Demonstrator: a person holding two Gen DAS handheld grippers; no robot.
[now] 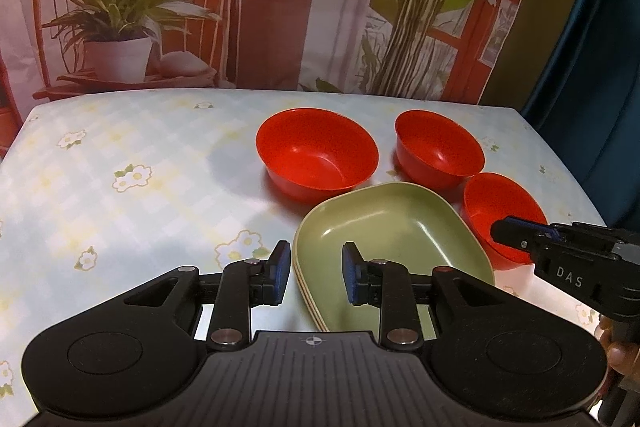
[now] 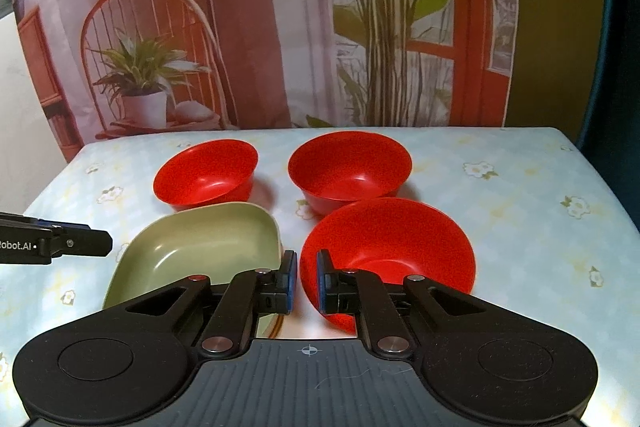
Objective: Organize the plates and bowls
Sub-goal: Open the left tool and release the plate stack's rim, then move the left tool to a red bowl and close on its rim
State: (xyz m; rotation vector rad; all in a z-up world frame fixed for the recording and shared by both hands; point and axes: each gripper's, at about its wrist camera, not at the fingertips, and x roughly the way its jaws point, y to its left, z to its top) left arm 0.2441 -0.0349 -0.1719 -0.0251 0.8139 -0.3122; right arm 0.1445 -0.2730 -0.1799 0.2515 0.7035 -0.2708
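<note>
While your left gripper (image 1: 311, 273) hung over the near rim of the stacked green plates (image 1: 394, 231), its fingers stood released, one on each side of that rim with clear gaps and nothing pinched. Your right gripper (image 2: 307, 281) had its fingers spread a little about the near rim of the closest red bowl (image 2: 394, 239); the rim sat in the gap, but I could not tell whether the pads pressed on it.

From the right wrist, that bowl lay at 3 o'clock of the plates, just beside them. A second red bowl (image 2: 350, 165) sat at 12 o'clock of it, and a third (image 2: 206, 173) at 12 o'clock of the plates, all on the flowered desk (image 2: 540, 187).

In my judgement, a thin rim grip on that bowl could slip or tip it if you lifted fast, and the bowl could knock the plates beside it. The plate stack could also shear apart if you caught only the top one.

Readable writing: "DAS" on the right gripper's side seen from the left wrist, and "obot.AI" on the left gripper's side seen from the right wrist.
</note>
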